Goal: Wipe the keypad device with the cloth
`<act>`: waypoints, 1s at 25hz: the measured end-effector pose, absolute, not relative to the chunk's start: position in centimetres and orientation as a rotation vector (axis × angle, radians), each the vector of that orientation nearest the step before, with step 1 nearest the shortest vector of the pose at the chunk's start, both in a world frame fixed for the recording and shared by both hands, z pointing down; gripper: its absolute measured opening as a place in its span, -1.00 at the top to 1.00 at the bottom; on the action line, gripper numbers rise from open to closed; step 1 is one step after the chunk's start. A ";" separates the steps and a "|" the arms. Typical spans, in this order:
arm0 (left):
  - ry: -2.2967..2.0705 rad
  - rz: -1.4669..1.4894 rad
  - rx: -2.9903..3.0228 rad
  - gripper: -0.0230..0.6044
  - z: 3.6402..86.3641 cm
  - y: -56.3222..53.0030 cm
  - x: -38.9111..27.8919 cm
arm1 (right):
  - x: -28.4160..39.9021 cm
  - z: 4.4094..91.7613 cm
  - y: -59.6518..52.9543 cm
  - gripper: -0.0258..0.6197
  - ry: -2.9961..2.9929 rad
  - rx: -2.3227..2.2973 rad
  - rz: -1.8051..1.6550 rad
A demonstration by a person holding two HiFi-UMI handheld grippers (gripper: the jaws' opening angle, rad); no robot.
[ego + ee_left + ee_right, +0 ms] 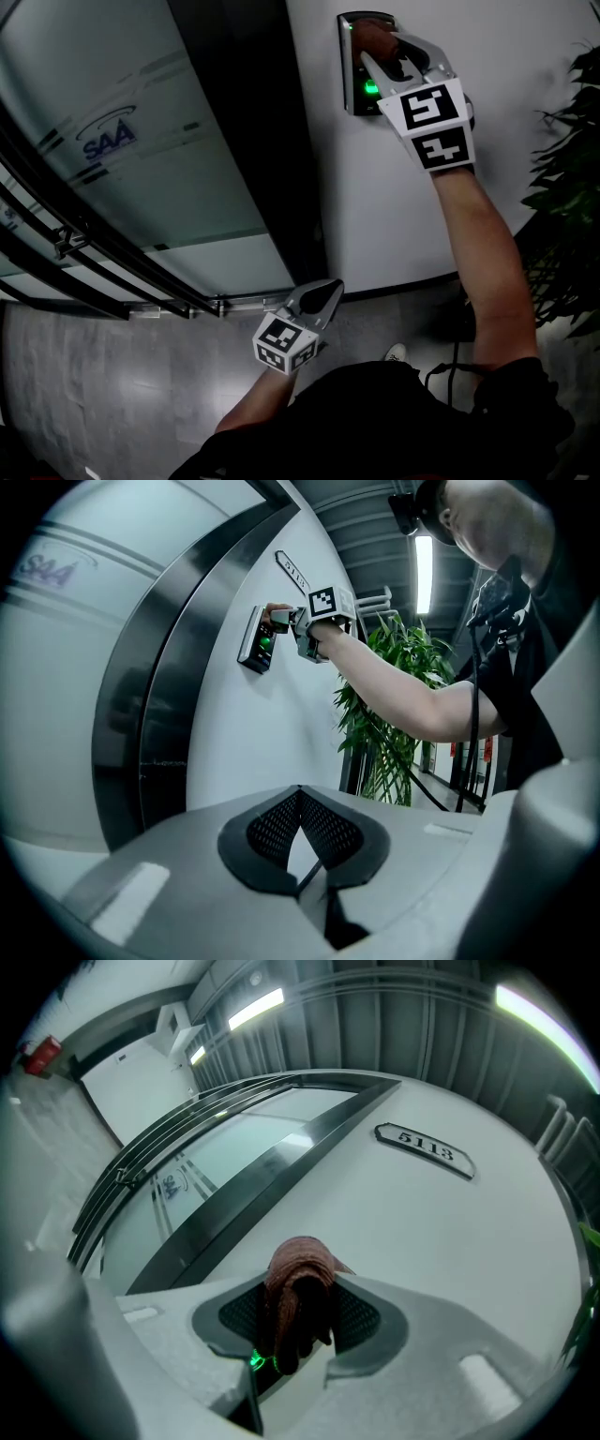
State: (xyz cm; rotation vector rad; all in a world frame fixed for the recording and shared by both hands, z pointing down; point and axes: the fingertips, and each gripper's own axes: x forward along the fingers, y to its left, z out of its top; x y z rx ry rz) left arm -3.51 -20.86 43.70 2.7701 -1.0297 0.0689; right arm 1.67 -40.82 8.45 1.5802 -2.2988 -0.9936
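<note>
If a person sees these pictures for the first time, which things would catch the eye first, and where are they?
The eye goes first to the right gripper, raised to the white wall and shut on a reddish-brown cloth held against the keypad device, where a green light glows. Next comes the left gripper, low beside the glass door, its jaws together and empty.

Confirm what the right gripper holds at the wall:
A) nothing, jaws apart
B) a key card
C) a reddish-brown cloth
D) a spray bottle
C: in the right gripper view the right gripper has its jaws shut on a folded reddish-brown cloth, up at the green-lit keypad device.
</note>
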 end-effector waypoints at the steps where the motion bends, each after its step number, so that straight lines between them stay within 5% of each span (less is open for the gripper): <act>1: -1.030 0.069 2.770 0.88 43.7 -20.9 -3.5 | 1.7 8.8 -40.8 0.46 -2.299 1.578 -0.990; 25: -1.023 0.085 2.777 0.87 43.7 -20.2 -3.3 | 2.0 15.4 -40.8 0.46 -2.293 1.537 -0.879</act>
